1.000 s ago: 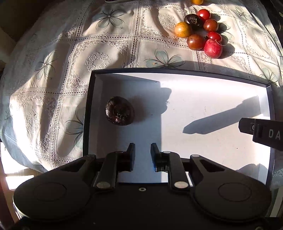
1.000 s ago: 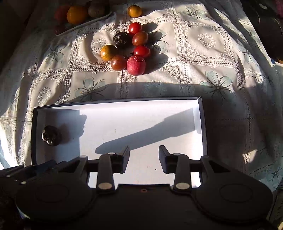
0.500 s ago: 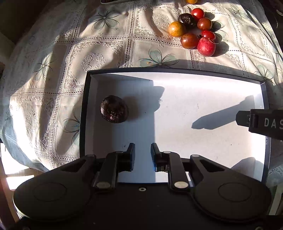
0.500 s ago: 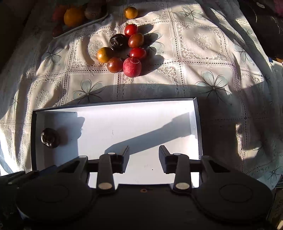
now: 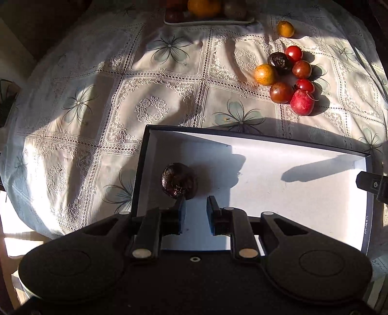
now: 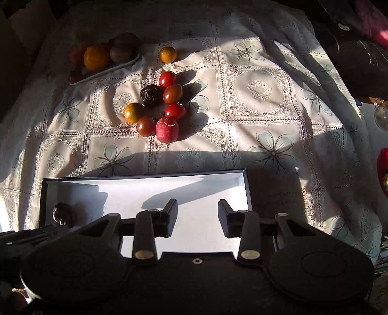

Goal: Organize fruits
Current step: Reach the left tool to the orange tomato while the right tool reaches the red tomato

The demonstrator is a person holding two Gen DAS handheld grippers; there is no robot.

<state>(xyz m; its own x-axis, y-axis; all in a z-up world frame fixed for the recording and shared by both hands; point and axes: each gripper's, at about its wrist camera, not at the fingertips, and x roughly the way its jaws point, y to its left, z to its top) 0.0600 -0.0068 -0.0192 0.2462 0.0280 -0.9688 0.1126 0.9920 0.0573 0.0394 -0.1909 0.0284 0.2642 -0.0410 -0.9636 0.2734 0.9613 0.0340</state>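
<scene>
Both wrist views have tilted up since a second ago: the fruit plate [image 5: 208,22] at the far edge, cut off before, now shows in the left view, and the white box [image 5: 303,193] sits lower in both. Nothing on the table has shifted. One dark wrinkled fruit [image 5: 179,181] lies alone at the box's left end, close to the wall, probably placed there to leave the rest of the floor free for more. Left gripper [image 5: 196,206] hangs over the box's near edge, jaws narrowly parted, nothing between them; its left fingertip overlaps the dark fruit in view, contact not certain. Right gripper [image 6: 197,209] hovers over the box's near right part, jaws a little wider, also empty. Loose cluster [image 6: 157,106] sits on the lace tablecloth [image 6: 262,97] beyond the box's far wall, well apart from both grippers: red tomatoes, an orange-yellow fruit, brownish ones, a second dark wrinkled fruit [image 6: 150,94], a pink-red fruit [image 6: 167,129] nearest the box. A lone orange fruit [image 6: 167,54] rests just beside the plate. Judged: between picks; most fruit still unsorted. The cluster's pieces touch one another, so lifting one may roll its neighbours.
</scene>
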